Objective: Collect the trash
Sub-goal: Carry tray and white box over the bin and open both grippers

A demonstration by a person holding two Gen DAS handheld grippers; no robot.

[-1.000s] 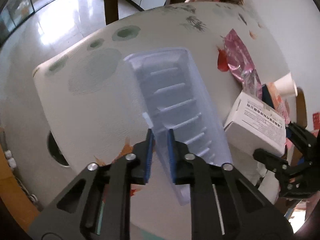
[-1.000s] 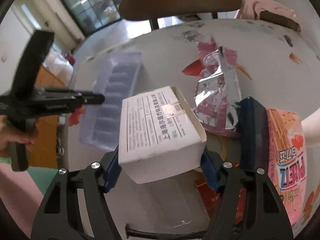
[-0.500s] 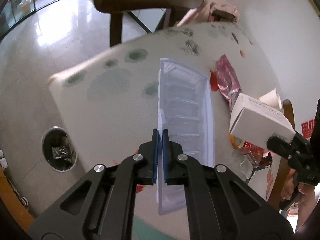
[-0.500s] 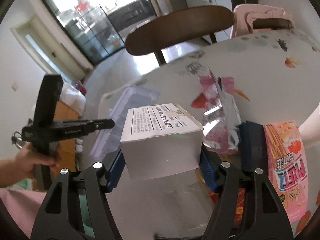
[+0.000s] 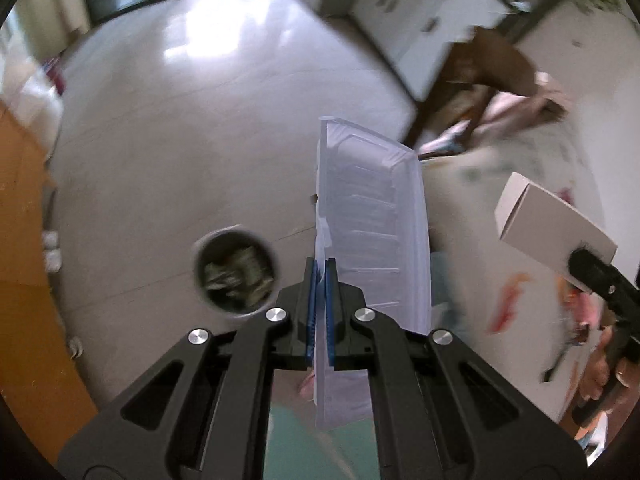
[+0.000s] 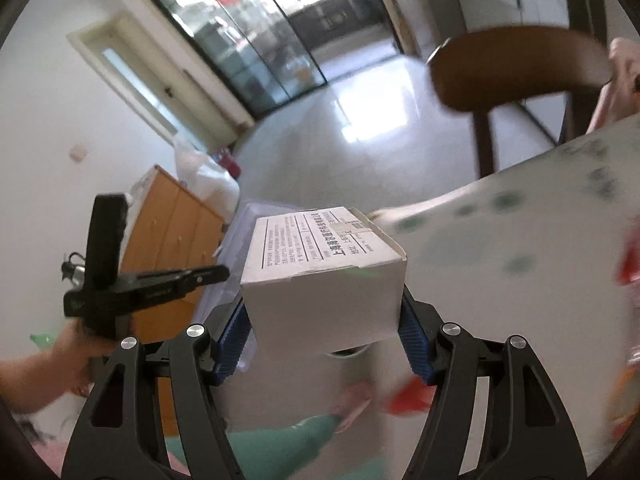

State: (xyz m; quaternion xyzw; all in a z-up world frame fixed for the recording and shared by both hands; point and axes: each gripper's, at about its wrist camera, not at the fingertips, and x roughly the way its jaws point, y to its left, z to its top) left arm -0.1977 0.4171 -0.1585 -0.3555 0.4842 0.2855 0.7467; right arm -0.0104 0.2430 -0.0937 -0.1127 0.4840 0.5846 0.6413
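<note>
My left gripper [image 5: 320, 312] is shut on the edge of a clear ridged plastic tray [image 5: 372, 224], which hangs upright in the air over the floor. A round metal trash bin [image 5: 234, 272] with crumpled wrappers inside stands on the floor just left of the tray. My right gripper [image 6: 322, 332] is shut on a white cardboard box [image 6: 324, 280] with printed text, held off the table. The box [image 5: 552, 220] and right gripper [image 5: 604, 284] show at the right of the left wrist view. The left gripper [image 6: 188, 278] and part of the tray [image 6: 236, 256] show in the right wrist view.
The round table with a patterned white cloth [image 6: 520, 264] is to the right, with red wrappers blurred at its edge. A wooden chair [image 6: 520, 68] stands behind it. An orange wooden cabinet [image 6: 172, 232] is at the left. The tiled floor [image 5: 200, 120] lies beyond the bin.
Both grippers have swung left, away from the table, carrying the tray and the box. The tray now hangs over the floor beside the bin, which has come closer.
</note>
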